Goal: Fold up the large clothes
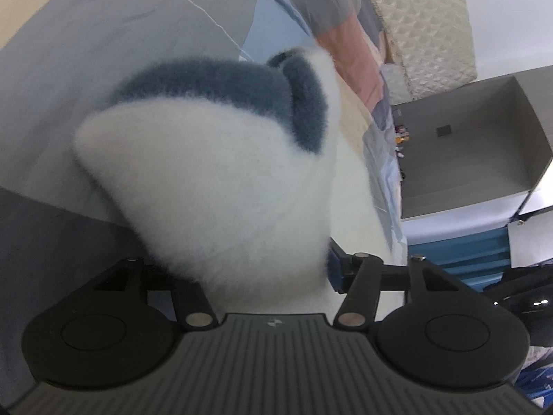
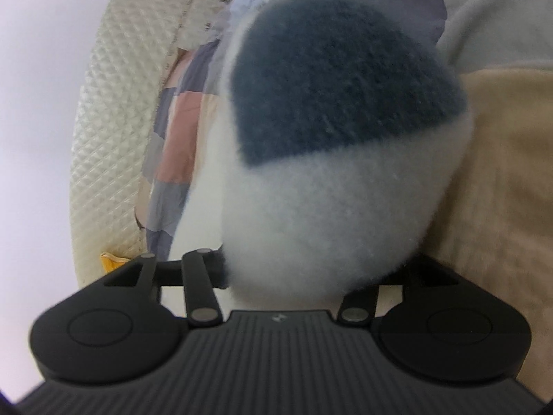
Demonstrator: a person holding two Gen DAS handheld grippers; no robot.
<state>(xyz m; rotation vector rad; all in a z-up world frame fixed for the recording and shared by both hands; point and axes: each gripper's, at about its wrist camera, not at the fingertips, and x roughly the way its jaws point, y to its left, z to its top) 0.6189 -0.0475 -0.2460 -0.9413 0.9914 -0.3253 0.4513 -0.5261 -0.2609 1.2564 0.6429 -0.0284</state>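
Note:
A fluffy white garment with dark blue patches point(image 1: 221, 173) fills the middle of the left wrist view. It bulges out from between my left gripper point(image 1: 273, 276) jaws, which are shut on it, their tips buried in the fleece. The same fluffy garment point(image 2: 328, 155) fills the right wrist view. My right gripper point(image 2: 287, 276) is shut on it too, with its fingertips hidden in the fabric. Both grippers hold the garment up off the surface.
A grey bedsheet point(image 1: 103, 52) lies at the left. A person's arm point(image 1: 349, 45) and a quilted cream headboard point(image 1: 425, 17) are behind. A grey shelf point(image 1: 466, 145) stands at the right. A beige blanket point(image 2: 501, 190) and a patchwork quilt point(image 2: 179, 121) flank the garment.

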